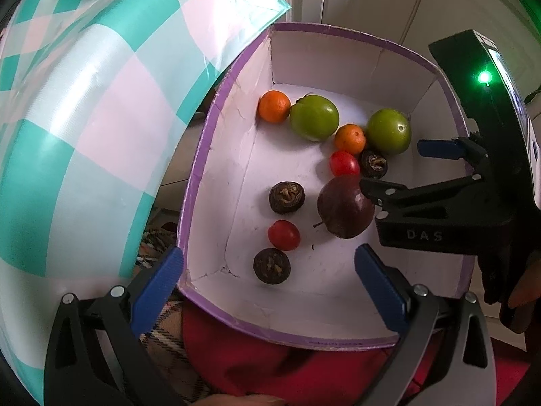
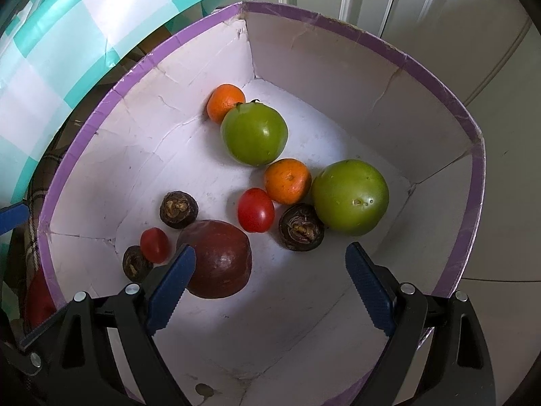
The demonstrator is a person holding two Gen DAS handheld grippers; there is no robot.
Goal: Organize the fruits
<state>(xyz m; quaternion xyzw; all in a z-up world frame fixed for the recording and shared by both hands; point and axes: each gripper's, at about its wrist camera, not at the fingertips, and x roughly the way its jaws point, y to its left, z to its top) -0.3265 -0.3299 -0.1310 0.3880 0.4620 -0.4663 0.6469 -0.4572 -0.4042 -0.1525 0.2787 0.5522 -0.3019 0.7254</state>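
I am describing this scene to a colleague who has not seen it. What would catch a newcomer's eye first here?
First, the white box with a purple rim, its floor scattered with fruit: two big green ones stand out toward the back. Nearer the camera, the open right gripper hovers by a dark red fruit. A glossy teal-and-pink checkered surface looms left of the box.

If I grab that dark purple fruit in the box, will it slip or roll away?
The dark purple fruit looks round and smooth-skinned, so it would probably roll if nudged across the flat box floor. Its glossy skin may slip between the open right hand-held gripper's pads, so squeeze across its widest part.
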